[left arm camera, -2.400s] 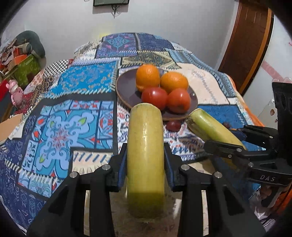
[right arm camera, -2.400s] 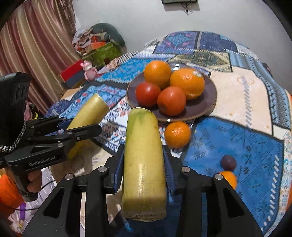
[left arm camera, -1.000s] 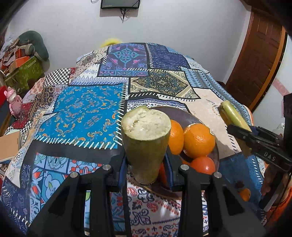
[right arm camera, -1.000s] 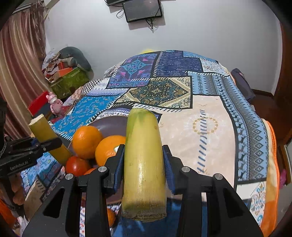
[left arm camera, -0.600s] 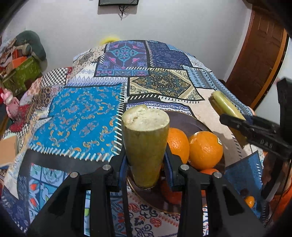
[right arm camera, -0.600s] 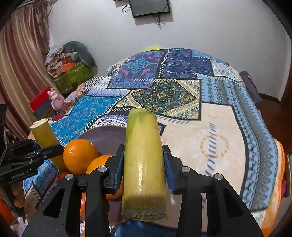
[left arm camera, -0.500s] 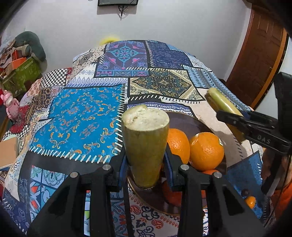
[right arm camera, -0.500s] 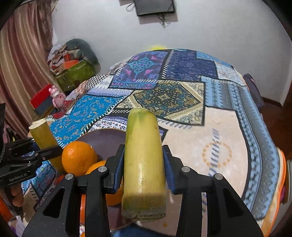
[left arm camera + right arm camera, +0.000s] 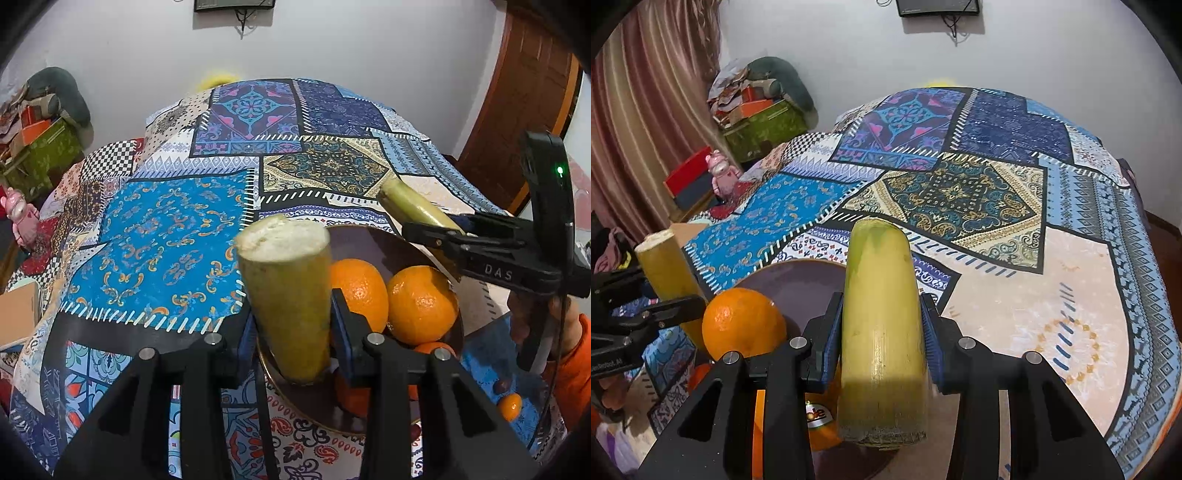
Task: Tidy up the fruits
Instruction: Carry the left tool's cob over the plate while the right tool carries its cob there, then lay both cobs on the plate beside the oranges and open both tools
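Note:
My left gripper (image 9: 293,334) is shut on a yellow-green cane piece (image 9: 288,295), held nearly upright over the near left rim of the dark plate (image 9: 373,245). Two oranges (image 9: 421,304) and red fruit lie on the plate. My right gripper (image 9: 882,339) is shut on a second cane piece (image 9: 882,332), held over the plate's right side; it also shows in the left wrist view (image 9: 413,210). An orange (image 9: 744,325) lies on the plate (image 9: 801,280) to its left. The left-held piece shows at left (image 9: 666,269).
The plate sits on a bed with a patchwork cover (image 9: 166,236). A small orange (image 9: 509,406) and a dark plum (image 9: 500,386) lie on the cover at the right. Boxes and a pink toy (image 9: 720,173) are beside the bed at left. A wooden door (image 9: 517,92) is at right.
Both grippers have moved forward over the plate, each still holding its cane piece. The right gripper has drawn nearer to the plate's far right rim.

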`<state>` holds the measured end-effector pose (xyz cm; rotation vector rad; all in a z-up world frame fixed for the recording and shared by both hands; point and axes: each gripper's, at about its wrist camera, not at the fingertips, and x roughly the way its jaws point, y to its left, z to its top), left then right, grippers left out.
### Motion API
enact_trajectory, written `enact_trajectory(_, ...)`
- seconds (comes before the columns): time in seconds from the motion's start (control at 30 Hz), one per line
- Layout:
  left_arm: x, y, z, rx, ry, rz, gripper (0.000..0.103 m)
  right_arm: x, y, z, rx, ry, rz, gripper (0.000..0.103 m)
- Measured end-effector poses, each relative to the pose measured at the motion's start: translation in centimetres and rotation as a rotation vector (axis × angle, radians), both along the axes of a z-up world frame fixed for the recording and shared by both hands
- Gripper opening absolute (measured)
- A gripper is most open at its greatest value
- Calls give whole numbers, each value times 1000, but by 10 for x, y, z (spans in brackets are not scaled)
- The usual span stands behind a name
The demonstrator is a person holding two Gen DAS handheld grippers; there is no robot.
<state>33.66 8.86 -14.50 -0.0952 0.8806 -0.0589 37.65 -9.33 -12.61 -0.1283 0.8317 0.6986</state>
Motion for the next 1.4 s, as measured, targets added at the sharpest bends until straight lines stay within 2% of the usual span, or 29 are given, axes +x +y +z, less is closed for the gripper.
enact_trajectory(0.5, 6, 1, -13, -19, 35, 4, 42, 0, 3, -11, -28, 29, 55, 37)
enact_trajectory(0.6, 4, -1, -13, -9, 31, 0, 42, -3, 1, -10, -26, 22, 48, 42)
enact_trajectory(0.7, 3, -4, -12, 1, 28, -2, 42, -8, 1, -5, -18, 19, 61, 43)
enact_trajectory(0.83, 0, -7, -10, 8, 22, -3, 43, -20, 5, 4, -33, -22, 69, 47)
enact_trajectory(1.0, -9, -11, -1, 22, -5, -1, 48, -38, 2, 17, -45, -65, 41, 51)
enact_trajectory(1.2, -31, -18, 20, 16, -51, -7, 57, -62, -13, 35, -44, -107, -39, 59)
enact_trajectory(1.33, -54, -27, 35, 14, -95, -27, 59, -79, -29, 42, -42, -117, -103, 69)
enact_trajectory(1.4, -65, -32, 40, 16, -113, -34, 61, -90, -38, 44, -40, -125, -134, 71)
